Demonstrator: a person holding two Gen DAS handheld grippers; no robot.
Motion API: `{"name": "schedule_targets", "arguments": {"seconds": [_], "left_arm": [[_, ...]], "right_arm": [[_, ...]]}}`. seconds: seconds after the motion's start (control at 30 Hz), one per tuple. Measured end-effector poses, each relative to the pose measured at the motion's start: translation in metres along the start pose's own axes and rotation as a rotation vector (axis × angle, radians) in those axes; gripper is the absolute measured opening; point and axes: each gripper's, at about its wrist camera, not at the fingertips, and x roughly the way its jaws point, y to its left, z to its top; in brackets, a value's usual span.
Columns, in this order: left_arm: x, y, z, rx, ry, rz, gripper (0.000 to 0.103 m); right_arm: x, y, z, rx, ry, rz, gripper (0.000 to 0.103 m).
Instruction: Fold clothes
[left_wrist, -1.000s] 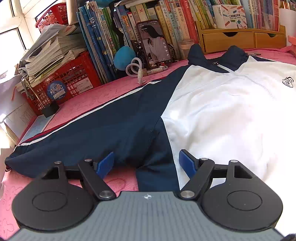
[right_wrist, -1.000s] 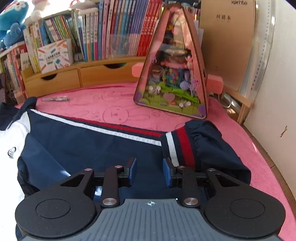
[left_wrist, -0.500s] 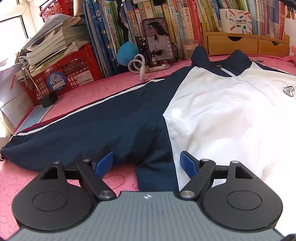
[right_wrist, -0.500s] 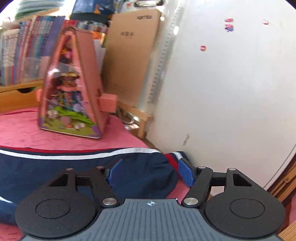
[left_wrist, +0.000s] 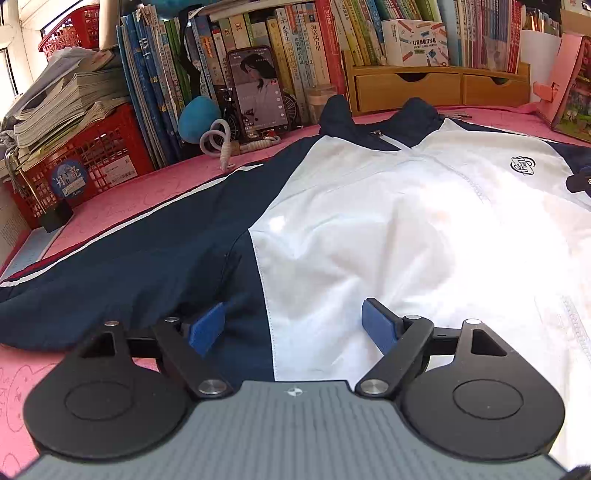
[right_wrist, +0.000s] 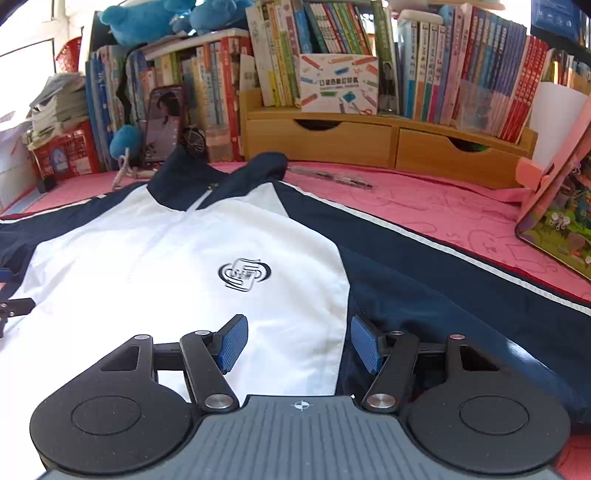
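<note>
Now spread flat across pink counter (left_wrist: 122, 199), front up: navy-and-white jacket (right_wrist: 177, 258), collar toward the book row (right_wrist: 461, 74), both sleeves reaching out to either side. No fold made yet.

Right sleeve (right_wrist: 461, 280) laid out straight toward the pink diorama house (right_wrist: 565, 206) — a second back its striped cuff sat bunched under the right hand-held gripper (right_wrist: 293, 343). Since then, swung off the cuff and back over the chest, now at the seam where white front panel meets navy side. Jaws just narrowing after a wider spread, part open, pads clear of cloth, gripping nothing.

Left hand-held gripper (left_wrist: 293, 326) hardly shifted, low over the left armpit seam; jaws just widening, set wide apart, empty, fabric below but not pinched. Left sleeve (left_wrist: 122, 266) out toward the red crate (left_wrist: 85, 162).

Reading: straightening likely finished — both grippers placed near the body edges, probably ahead of a first fold. Slick fabric, may slide when lifted.
</note>
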Motion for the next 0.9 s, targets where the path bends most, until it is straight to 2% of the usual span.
{"name": "schedule_targets", "arguments": {"seconds": [0.07,0.1,0.13,0.2,0.23,0.3,0.4,0.47,0.53,0.67,0.73,0.8,0.9], "left_arm": [[-0.003,0.014,-0.004,-0.023,0.012,0.013,0.086],[-0.004,0.02,-0.006,-0.03,0.016,0.02,0.086],[-0.005,0.027,-0.007,-0.036,0.022,0.032,0.086],[-0.009,0.041,-0.004,-0.048,0.024,0.07,0.085],[-0.011,0.047,0.001,-0.056,0.005,0.078,0.083],[-0.016,0.057,0.012,-0.073,-0.034,0.086,0.083],[-0.011,0.054,0.038,-0.086,-0.082,0.031,0.083],[0.002,0.036,0.051,-0.051,-0.1,-0.016,0.083],[0.02,0.016,0.06,-0.006,-0.094,-0.044,0.083],[0.068,-0.012,0.073,0.039,-0.032,-0.075,0.084],[0.09,-0.015,0.078,0.046,-0.007,-0.058,0.086],[0.103,-0.009,0.085,0.026,-0.02,-0.042,0.087],[0.125,0.0,0.101,-0.001,-0.018,0.026,0.088]], "right_arm": [[0.006,-0.036,-0.008,0.071,0.009,-0.056,0.046],[0.006,-0.055,-0.01,0.109,-0.003,-0.063,0.034],[0.005,-0.07,-0.011,0.146,-0.004,-0.098,0.031],[0.0,-0.085,-0.008,0.18,-0.001,-0.208,0.031],[-0.004,-0.085,-0.005,0.163,0.0,-0.26,0.031],[-0.012,-0.073,0.002,0.085,-0.028,-0.307,0.033],[-0.019,-0.038,0.023,0.03,-0.069,-0.177,0.038],[-0.004,-0.002,0.041,0.001,-0.039,-0.036,0.039],[0.015,0.03,0.05,-0.049,-0.009,0.044,0.039],[0.067,0.083,0.065,-0.131,0.052,0.059,0.039],[0.09,0.084,0.073,-0.097,0.071,0.042,0.04],[0.11,0.082,0.083,-0.068,0.077,0.016,0.04],[0.133,0.074,0.098,-0.047,0.055,-0.026,0.04]]}}
